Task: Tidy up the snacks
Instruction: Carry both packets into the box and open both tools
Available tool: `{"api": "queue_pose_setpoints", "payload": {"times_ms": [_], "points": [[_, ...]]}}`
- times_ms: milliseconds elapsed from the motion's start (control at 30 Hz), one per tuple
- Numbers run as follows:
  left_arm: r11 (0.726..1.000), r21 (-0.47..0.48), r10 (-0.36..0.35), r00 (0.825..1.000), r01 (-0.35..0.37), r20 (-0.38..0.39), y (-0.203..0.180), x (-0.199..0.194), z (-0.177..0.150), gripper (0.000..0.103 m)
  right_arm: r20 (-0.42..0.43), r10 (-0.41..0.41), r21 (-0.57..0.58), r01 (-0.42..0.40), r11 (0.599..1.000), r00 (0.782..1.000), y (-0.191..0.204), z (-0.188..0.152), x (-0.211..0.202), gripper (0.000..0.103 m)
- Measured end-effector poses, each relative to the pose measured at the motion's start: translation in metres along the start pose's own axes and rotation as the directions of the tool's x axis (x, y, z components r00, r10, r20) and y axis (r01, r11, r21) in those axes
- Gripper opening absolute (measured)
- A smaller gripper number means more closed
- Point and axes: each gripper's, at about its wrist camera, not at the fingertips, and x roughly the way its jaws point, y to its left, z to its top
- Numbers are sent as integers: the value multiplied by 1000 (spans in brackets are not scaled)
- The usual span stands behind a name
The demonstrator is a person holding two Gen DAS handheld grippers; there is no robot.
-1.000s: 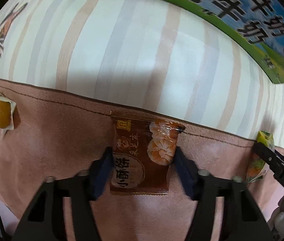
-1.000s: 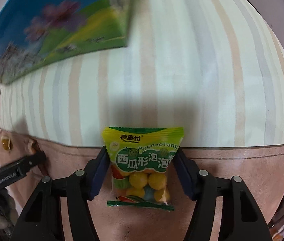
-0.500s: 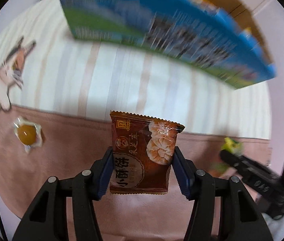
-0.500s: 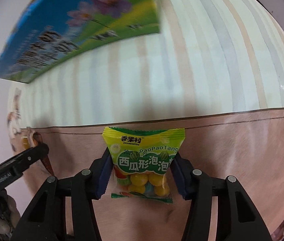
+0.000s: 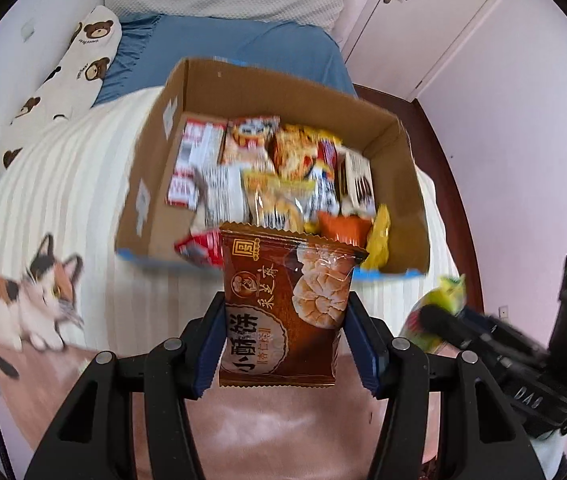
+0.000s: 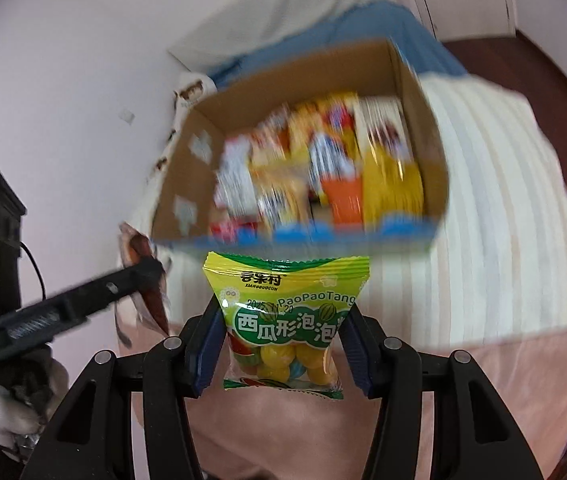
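Note:
My left gripper point(image 5: 285, 344) is shut on a brown biscuit packet point(image 5: 283, 312) and holds it up in the air in front of an open cardboard box point(image 5: 403, 152). The box is full of several snack packets. My right gripper point(image 6: 279, 344) is shut on a green-and-yellow bubble gum packet point(image 6: 287, 316), also raised in front of the box point(image 6: 419, 92). The right gripper also shows in the left wrist view point(image 5: 435, 320) at the right. The left gripper shows in the right wrist view point(image 6: 143, 276) at the left.
The box stands on a striped cream blanket point(image 5: 63, 184) with a cat print point(image 5: 31, 304) on a bed. A bear-print pillow point(image 5: 71, 68) and blue sheet point(image 5: 243, 44) lie behind. A pink wall and door point(image 5: 443, 20) are at the right.
Both grippers have lifted their packets off the blanket and tilted up. The open top of the box has come into view. The wrapped candy on the blanket has dropped out of view.

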Motion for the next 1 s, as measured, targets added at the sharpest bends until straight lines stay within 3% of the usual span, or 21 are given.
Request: {"api": "queue_pose_setpoints", "payload": {"times_ms": [133, 200, 400, 633, 1000], "points": [[998, 10, 59, 998, -59, 0, 10, 5, 40, 54, 31, -56, -25, 57, 998, 998, 10, 42, 10, 56], [996, 4, 86, 996, -86, -19, 20, 27, 54, 54, 33, -85, -37, 86, 996, 996, 8, 63, 17, 56], [990, -24, 139, 985, -142, -103, 52, 68, 88, 54, -20, -176, -74, 174, 982, 984, 2, 112, 69, 56], [986, -29, 158, 977, -164, -143, 62, 97, 96, 54, -71, -245, -94, 238, 967, 967, -10, 130, 119, 56], [982, -33, 176, 963, -186, -204, 63, 125, 97, 57, -111, -250, -65, 244, 968, 962, -22, 142, 142, 57]]}}
